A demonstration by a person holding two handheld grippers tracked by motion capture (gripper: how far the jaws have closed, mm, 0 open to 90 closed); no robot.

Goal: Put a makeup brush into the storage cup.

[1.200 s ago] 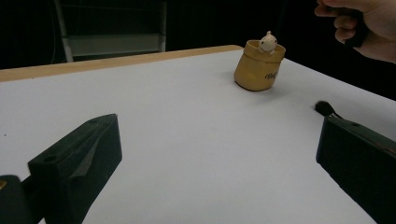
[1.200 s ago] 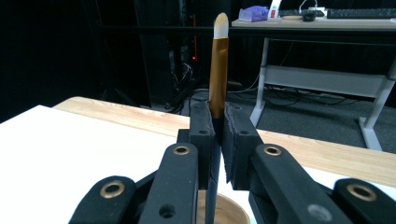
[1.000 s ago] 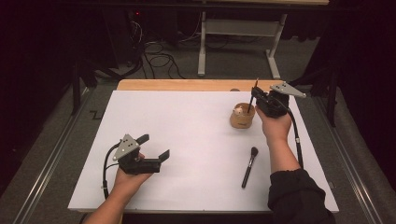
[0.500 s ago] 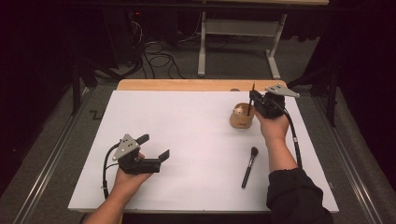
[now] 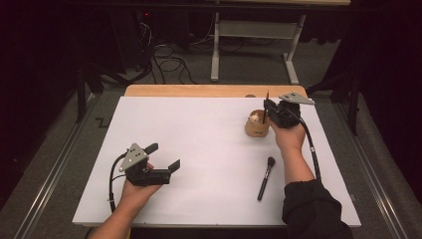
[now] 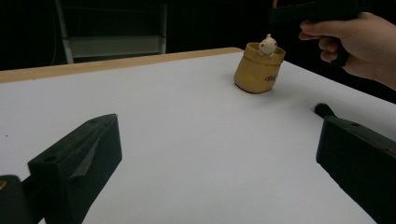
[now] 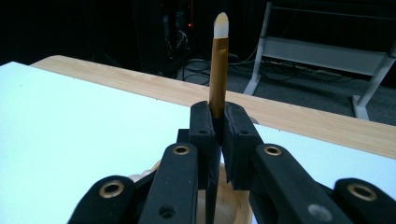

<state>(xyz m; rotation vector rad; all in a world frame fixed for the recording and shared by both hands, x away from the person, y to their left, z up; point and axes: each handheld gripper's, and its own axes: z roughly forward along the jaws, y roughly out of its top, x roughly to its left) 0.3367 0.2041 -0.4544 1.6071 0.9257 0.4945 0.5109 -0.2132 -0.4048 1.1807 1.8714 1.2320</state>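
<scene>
A brush held upright over the cup

The brush (image 7: 218, 65) is clamped upright in the right gripper (image 5: 268, 110), just above the tan cup (image 5: 257, 126) near the table's (image 5: 199, 129) far edge; the left gripper (image 5: 166, 158) is held wide open and empty.

Slim brown brush (image 7: 218, 70) upright above tan pot (image 5: 256, 127)
</scene>
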